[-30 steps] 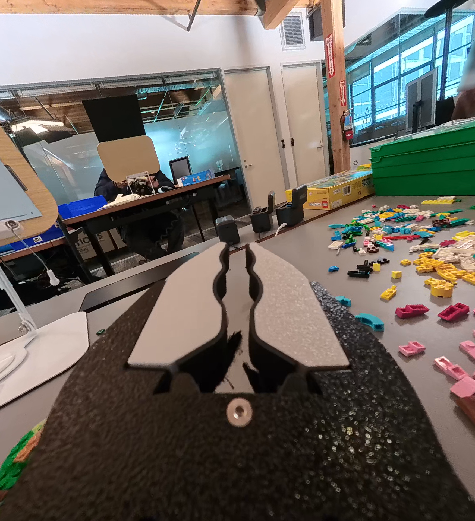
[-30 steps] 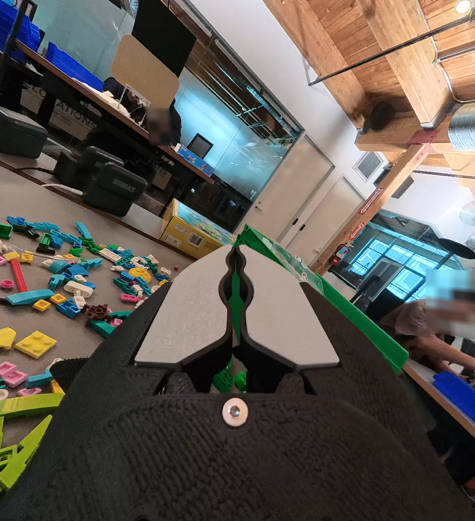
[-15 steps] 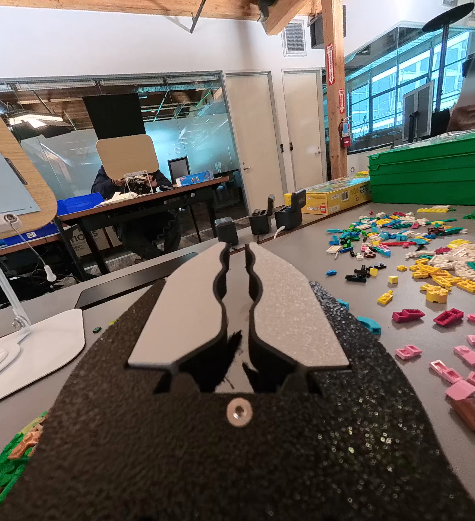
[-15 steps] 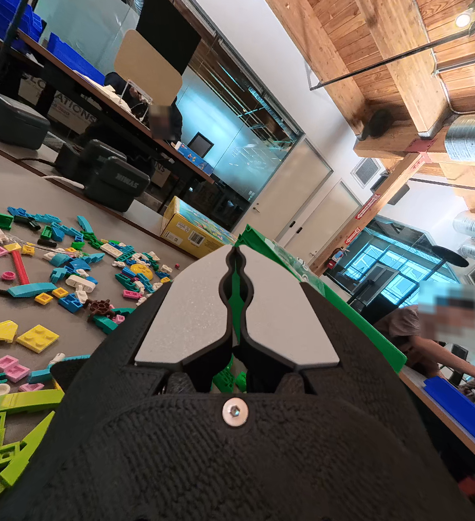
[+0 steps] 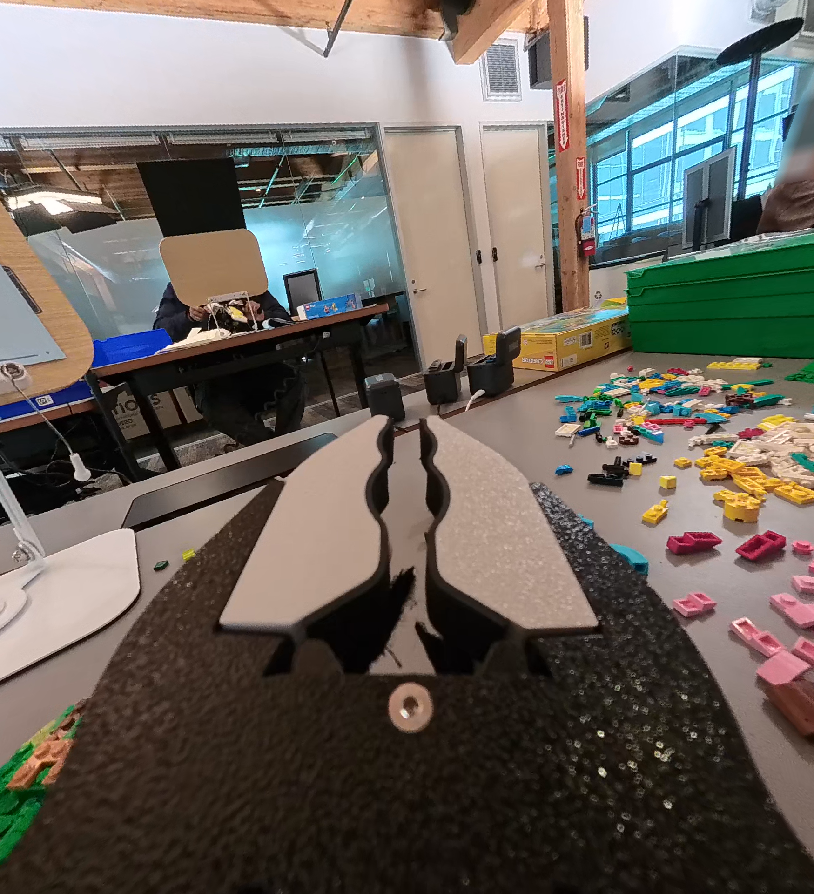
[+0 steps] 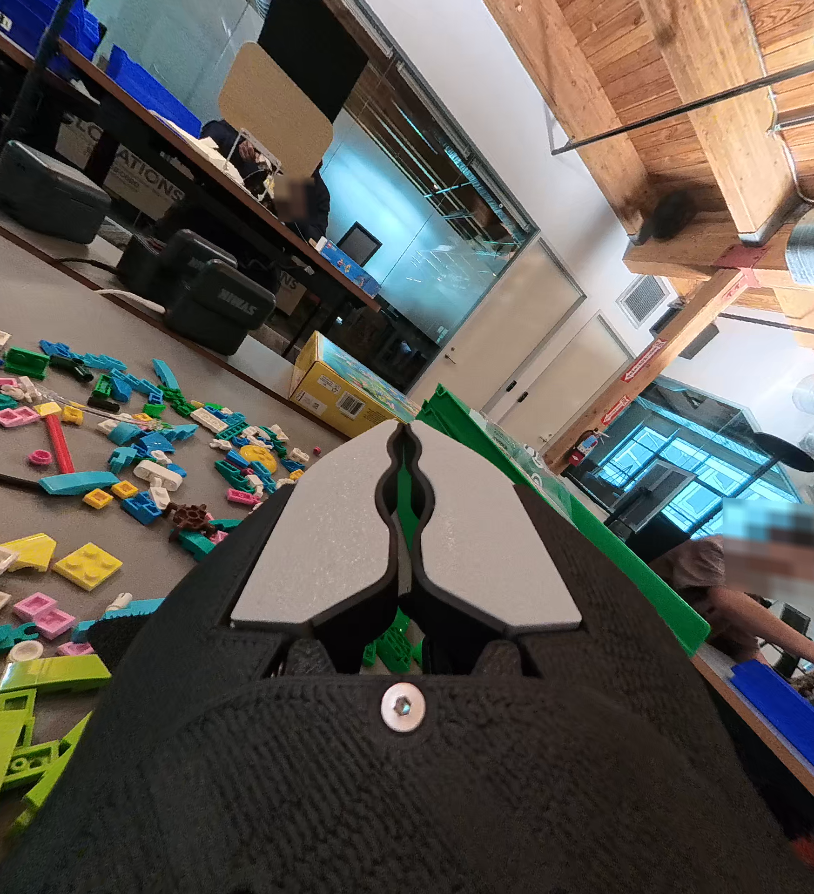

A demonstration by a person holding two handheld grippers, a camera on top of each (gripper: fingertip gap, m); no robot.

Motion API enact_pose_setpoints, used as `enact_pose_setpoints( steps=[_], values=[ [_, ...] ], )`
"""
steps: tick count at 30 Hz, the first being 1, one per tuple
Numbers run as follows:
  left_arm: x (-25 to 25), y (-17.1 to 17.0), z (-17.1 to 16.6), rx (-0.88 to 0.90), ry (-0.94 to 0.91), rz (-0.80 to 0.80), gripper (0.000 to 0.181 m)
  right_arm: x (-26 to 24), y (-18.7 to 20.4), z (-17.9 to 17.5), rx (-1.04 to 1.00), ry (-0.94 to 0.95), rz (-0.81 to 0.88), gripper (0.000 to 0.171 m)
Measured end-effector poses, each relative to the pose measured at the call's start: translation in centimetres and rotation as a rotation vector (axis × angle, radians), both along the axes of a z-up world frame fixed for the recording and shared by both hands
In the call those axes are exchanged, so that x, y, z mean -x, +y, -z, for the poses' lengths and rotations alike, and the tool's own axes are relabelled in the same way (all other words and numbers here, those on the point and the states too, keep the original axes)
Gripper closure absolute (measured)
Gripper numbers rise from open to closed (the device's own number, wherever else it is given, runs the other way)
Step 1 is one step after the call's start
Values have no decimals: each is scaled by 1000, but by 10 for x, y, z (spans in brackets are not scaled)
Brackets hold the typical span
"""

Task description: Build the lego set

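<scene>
The grey table (image 5: pixel 516 450) carries stacked green trays (image 5: pixel 743 309) at its far edge and loose lego pieces (image 5: pixel 714 435) scattered beside them. The left gripper (image 5: pixel 406 428) hangs above bare tabletop, jaws a narrow slit apart, empty. The right gripper (image 6: pixel 405 426) has its tips touching, gripping nothing visible.

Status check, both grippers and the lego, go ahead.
Left gripper slightly open, empty. Right gripper shut, empty. Loose bricks scattered on table. Nothing in the way.
</scene>
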State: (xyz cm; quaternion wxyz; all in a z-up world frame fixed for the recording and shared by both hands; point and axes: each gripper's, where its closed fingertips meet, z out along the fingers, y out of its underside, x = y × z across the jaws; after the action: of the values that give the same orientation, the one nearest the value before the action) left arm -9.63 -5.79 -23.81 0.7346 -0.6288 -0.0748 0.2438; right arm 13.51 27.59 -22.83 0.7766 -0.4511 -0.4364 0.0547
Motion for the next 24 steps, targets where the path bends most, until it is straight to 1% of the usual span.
enact_pose_setpoints(
  steps=[24],
  values=[
    [-2,1,0,8,13,8,172,6,-5,5,-9,-29,-28,171]
  ],
)
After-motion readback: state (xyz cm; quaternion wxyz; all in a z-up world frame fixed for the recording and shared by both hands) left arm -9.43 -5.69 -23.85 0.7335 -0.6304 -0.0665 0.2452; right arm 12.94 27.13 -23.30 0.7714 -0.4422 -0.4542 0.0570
